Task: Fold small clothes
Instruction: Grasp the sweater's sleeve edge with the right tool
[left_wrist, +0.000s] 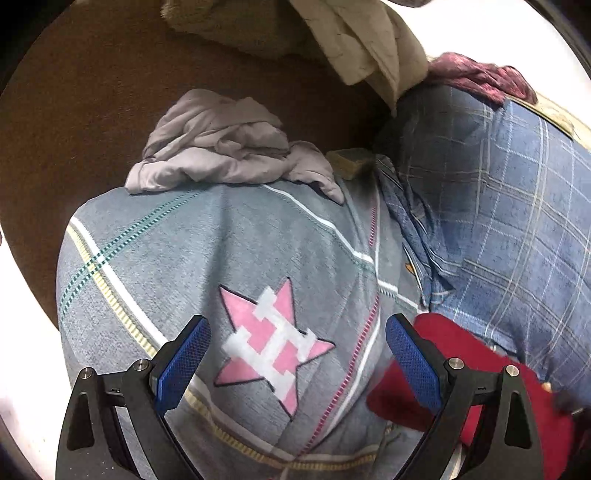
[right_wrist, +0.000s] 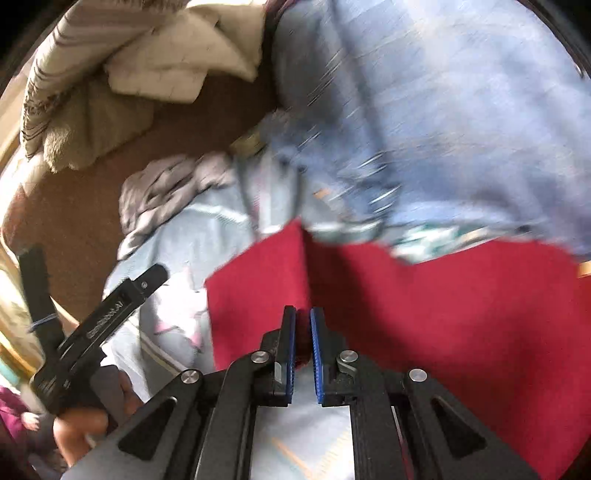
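The right view is blurry, esp. the blue plaid cloth (right_wrist: 424, 110) past the red cloth (right_wrist: 406, 314). The red cloth's right side is cut off by the pic edge. The right hand-held gripper (right_wrist: 303, 332) is pinched tight on the red cloth's near edge. The left hand-held gripper (left_wrist: 297, 354) stands wide w/ nothing in it, over the gray star cloth (left_wrist: 221, 258), just left of the red cloth. Bare brown floor (left_wrist: 92, 129) lies past the star cloth.
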